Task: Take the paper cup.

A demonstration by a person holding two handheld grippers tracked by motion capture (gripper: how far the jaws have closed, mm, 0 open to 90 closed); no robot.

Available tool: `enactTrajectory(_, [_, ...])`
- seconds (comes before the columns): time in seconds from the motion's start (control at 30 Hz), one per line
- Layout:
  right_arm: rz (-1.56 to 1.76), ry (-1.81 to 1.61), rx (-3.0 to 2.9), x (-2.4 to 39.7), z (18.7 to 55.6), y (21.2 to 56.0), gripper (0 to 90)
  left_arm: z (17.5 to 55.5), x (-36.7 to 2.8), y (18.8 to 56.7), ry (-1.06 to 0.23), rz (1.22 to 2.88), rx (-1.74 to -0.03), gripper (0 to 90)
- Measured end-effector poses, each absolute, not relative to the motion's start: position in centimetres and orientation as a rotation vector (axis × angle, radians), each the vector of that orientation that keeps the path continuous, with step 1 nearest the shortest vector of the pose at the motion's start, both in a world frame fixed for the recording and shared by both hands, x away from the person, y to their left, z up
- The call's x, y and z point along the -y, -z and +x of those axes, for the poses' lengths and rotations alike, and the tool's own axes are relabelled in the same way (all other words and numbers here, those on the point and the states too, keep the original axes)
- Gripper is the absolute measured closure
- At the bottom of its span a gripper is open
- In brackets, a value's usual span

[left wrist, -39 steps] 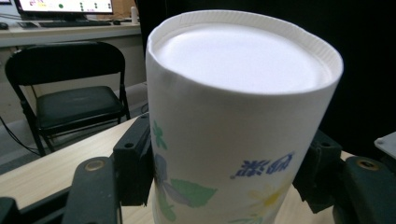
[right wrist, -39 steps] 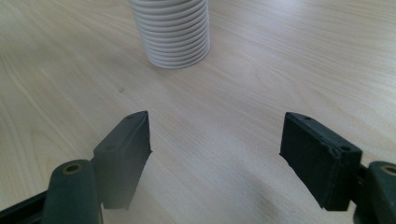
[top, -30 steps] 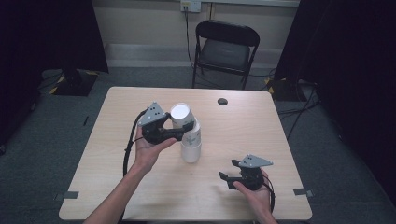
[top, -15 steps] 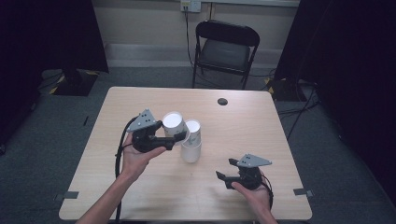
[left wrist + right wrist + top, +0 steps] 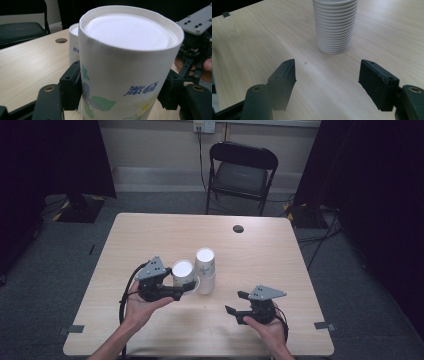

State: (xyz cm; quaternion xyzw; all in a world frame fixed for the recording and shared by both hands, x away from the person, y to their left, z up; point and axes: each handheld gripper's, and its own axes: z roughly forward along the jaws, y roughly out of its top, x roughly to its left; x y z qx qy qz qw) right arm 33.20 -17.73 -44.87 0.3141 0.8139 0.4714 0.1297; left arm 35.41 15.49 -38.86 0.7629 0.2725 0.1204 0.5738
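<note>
Wooden table (image 5: 150, 235): left tool (image 5: 189, 289) clamped on paper cup (image 5: 183, 272), now lower, beside cup stack (image 5: 205, 270); right tool (image 5: 237, 302) apart.

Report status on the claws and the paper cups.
Left claw shut on upside-down paper cup, beside the cup stack. Right claw open, empty, facing the stack. Nothing in the way.

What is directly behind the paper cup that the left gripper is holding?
Behind the held paper cup stands the stack of cups, upside down on the table. The held cup covers most of the stack, so only its left edge and base show there.
</note>
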Motion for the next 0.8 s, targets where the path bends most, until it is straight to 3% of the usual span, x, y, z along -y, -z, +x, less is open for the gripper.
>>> enactTrajectory(0.33, [0.802, -1.373, -2.416, 15.5, 32.9, 44.4, 29.9, 34.0, -16.9, 40.8, -0.226, 1.796, -0.753, 32.8])
enactTrajectory(0.7, [0.682, -1.416, -2.454, 12.0, 32.5, 44.4, 28.7, 33.5, -18.3, 42.7, -0.100, 1.683, -0.829, 32.5])
enactTrajectory(0.8, [0.626, -1.419, -2.489, 10.2, 32.6, 44.4, 37.1, 33.3, -18.6, 42.9, -0.022, 1.651, -0.832, 32.6])
